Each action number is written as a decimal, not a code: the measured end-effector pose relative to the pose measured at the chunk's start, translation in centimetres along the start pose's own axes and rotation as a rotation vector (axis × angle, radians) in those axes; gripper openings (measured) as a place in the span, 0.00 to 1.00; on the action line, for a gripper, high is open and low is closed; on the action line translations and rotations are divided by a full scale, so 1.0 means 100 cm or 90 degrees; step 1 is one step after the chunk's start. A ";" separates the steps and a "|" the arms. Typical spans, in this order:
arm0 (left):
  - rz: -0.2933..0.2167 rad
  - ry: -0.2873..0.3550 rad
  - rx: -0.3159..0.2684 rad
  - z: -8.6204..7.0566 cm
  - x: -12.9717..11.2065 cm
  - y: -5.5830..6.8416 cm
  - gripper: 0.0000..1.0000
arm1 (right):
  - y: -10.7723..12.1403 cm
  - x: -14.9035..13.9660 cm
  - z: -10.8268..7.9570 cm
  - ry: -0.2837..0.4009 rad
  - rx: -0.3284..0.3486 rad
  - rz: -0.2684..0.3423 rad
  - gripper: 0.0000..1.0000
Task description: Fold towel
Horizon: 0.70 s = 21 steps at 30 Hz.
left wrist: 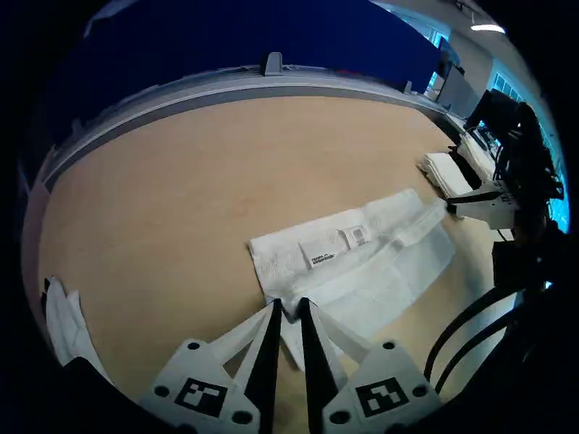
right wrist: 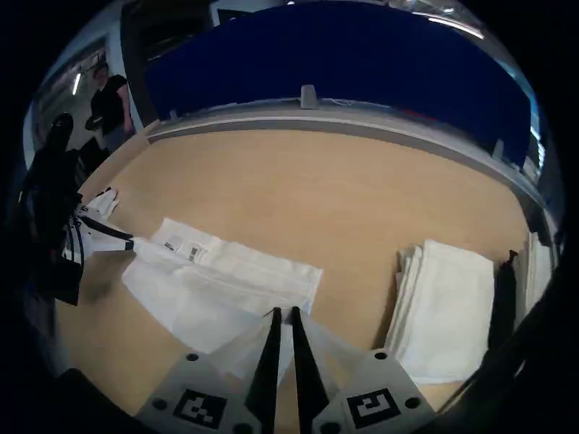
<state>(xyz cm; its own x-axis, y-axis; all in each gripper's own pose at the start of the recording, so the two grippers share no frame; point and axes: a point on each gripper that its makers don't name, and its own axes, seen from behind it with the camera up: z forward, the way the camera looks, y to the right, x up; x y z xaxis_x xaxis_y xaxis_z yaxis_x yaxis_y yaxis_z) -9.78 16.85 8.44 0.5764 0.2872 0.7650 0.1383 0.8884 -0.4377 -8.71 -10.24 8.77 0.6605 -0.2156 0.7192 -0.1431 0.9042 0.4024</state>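
Observation:
A white towel (left wrist: 376, 253) lies lengthwise on the wooden table (left wrist: 217, 181), partly folded over itself, with its labels facing up. In the left gripper view my left gripper (left wrist: 289, 307) is shut on the towel's near corner. At the far end, my right gripper (left wrist: 451, 207) pinches the other corner. In the right gripper view the same towel (right wrist: 217, 278) stretches to the left, and my right gripper (right wrist: 284, 316) is shut on its near corner. My left gripper (right wrist: 132, 244) grips the opposite end there.
A stack of folded white towels (right wrist: 445, 311) sits right of the towel, seen too in the left gripper view (left wrist: 443, 172). More white cloth (left wrist: 61, 325) lies at the table's left edge. A blue divider (right wrist: 326, 65) backs the table. A person (right wrist: 108, 101) stands far off.

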 end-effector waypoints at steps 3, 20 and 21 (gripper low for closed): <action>-0.002 0.005 0.006 0.000 0.003 -0.003 0.35 | 0.001 0.001 0.002 0.000 -0.005 0.001 0.18; -0.004 0.042 0.035 -0.017 0.017 -0.017 0.89 | 0.001 0.008 -0.006 0.015 -0.020 -0.015 0.68; -0.006 0.044 0.034 -0.019 0.016 -0.017 0.89 | 0.000 0.006 -0.006 0.014 -0.020 -0.016 0.68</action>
<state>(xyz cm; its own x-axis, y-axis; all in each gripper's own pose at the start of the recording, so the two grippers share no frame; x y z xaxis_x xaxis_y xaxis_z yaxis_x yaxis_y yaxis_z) -7.56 15.13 9.55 0.6297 0.2554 0.7336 0.1012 0.9094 -0.4035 -7.82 -10.12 8.88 0.6802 -0.2301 0.6960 -0.1038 0.9097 0.4022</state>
